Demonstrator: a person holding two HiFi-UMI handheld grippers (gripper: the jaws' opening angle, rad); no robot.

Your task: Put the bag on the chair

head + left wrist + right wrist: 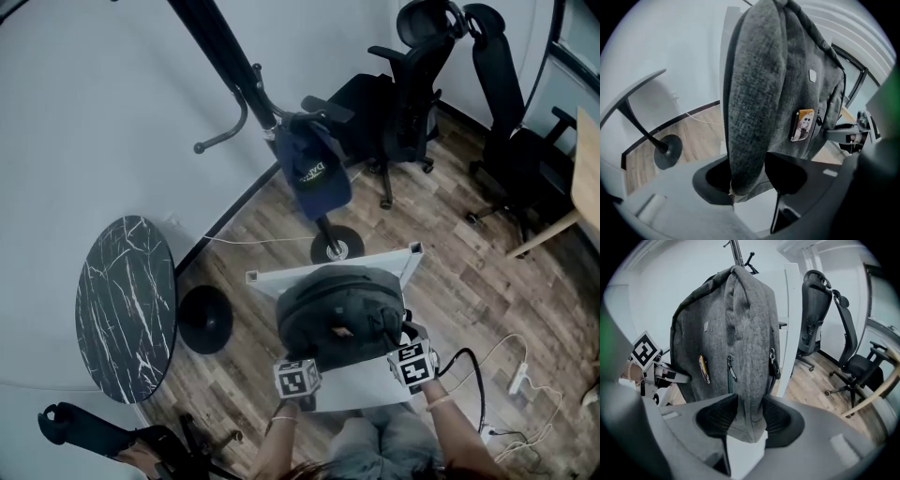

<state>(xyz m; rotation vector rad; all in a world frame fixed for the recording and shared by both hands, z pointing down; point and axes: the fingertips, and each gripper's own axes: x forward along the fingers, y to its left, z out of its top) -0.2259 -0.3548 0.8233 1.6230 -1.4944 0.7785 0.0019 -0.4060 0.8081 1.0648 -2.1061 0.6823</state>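
A grey backpack (337,314) stands upright on the seat of a white chair (281,276), leaning against its backrest. My left gripper (300,370) is at the bag's lower left corner and my right gripper (410,356) at its lower right corner. In the left gripper view the bag's (773,93) bottom edge lies between the jaws of the left gripper (747,180), which stand wide. In the right gripper view the right gripper (745,420) likewise stands open around the lower corner of the bag (731,333). A small yellow tag (803,124) hangs on the bag's front.
Behind the chair stands a black coat rack (225,56) with a blue cap (314,173) on it. A round black marble table (127,305) is at the left. Two black office chairs (403,94) stand at the back right. Cables and a power strip (518,377) lie on the wooden floor.
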